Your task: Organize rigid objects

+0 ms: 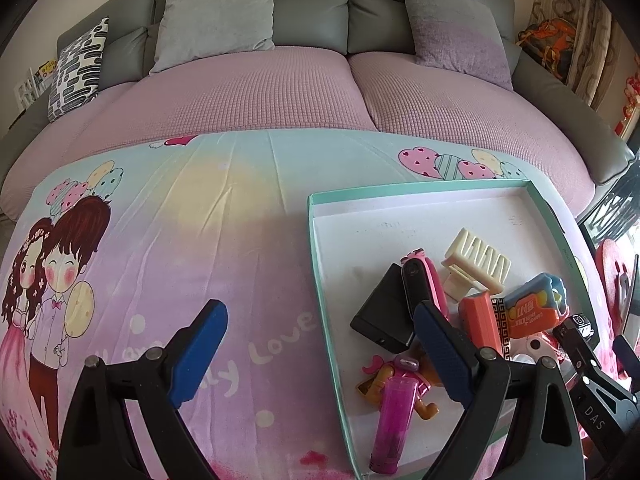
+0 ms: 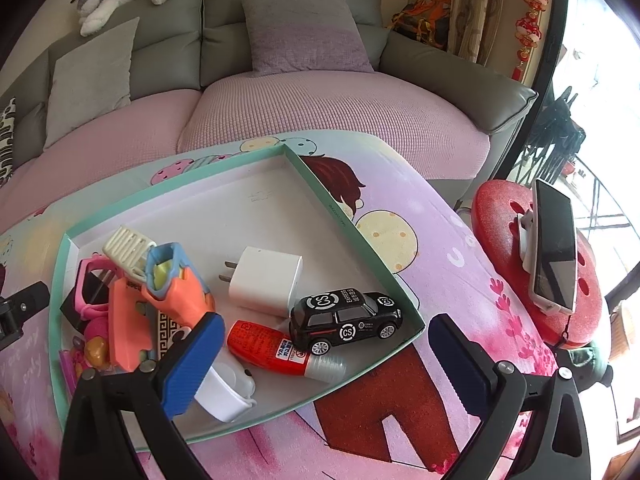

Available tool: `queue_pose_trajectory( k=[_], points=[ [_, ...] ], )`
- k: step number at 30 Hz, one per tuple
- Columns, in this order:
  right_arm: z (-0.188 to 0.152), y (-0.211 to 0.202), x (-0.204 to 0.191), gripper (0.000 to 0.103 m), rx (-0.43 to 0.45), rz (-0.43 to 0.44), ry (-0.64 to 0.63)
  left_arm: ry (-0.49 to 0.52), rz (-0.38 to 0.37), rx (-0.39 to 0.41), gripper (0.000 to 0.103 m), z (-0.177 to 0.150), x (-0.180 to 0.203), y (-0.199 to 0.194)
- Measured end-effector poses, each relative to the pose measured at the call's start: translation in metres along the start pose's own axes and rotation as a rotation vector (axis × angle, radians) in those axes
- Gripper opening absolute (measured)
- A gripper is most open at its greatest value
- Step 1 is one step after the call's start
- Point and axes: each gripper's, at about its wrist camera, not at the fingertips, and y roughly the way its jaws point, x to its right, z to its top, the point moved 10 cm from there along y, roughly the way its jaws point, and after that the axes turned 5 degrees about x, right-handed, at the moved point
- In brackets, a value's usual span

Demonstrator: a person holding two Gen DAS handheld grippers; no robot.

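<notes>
Both hand-held grippers gape wide, holding nothing: the left hand-held gripper [image 1: 320, 354] hangs over the near left rim of the tray [image 1: 320, 240], the right hand-held gripper [image 2: 326, 360] over its near right corner. Inside lie a glossy black toy car [image 2: 346, 322], white charger [image 2: 266, 280] and red bottle [image 2: 276, 348], crowded toward the near edge. Bare cartoon-printed cloth [image 1: 200, 220] spreads left of the tray.

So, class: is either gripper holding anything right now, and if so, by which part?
Nothing is held. The left gripper and right gripper both have open jaws with nothing between them, above the tray.
</notes>
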Motion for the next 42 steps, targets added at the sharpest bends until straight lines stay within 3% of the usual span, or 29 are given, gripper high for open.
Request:
queue_pose_trajectory(
  k=[4,12,20,42],
  points=[
    [-0.002,-0.004,-0.009,0.103,-0.015,0.029,-0.031,-0.01,-0.005,0.003,0.095,-0.004,0.001,-0.005],
    [-0.008,-0.018,-0.027,0.103,-0.041,0.084,-0.085,-0.008,0.064,0.002,0.095,-0.021,-0.008,-0.02],
    [-0.009,-0.039,-0.039,0.103,-0.038,0.132,-0.109,-0.062,0.051,-0.046,0.095,-0.037,-0.017,-0.033],
    [-0.021,-0.073,-0.056,0.103,-0.024,0.13,-0.186,-0.093,0.094,-0.073,0.095,-0.065,-0.051,-0.062]
  ],
)
